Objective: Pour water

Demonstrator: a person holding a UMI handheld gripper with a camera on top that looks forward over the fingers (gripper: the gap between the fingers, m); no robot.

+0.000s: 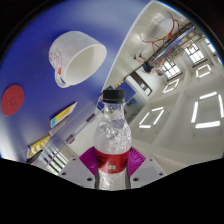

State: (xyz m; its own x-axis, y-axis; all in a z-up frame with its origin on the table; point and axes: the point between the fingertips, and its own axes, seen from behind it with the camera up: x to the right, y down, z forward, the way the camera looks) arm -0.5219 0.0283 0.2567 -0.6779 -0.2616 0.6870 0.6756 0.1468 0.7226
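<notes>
Two pink-padded fingers (pixel 111 166) of the gripper are closed on the body of a clear plastic water bottle with a black cap (pixel 112 135), pressing it from either side low on its body. The bottle is held tilted, so that the view looks across a blue surface (pixel 35 55) standing steeply on edge, with a ceiling of bright rectangular light panels (pixel 205 105) opposite.

Position of the task items: the bottle sits between the fingers; a white round bowl (pixel 76 57) rests on the blue surface, beyond and to one side of the cap. A flat red disc (pixel 11 99) lies on the same surface, well apart from the bowl.

Status: the cap appears to be fitted, so no water can leave the bottle yet.

Hazards from this point:
- Tilting further with the cap in place yields no pour.
- The thin, clear wall may buckle under finger pressure, causing the bottle to slip or rotate.
- The mouth is not yet over the bowl; pouring from here would likely spill onto the surface.
</notes>
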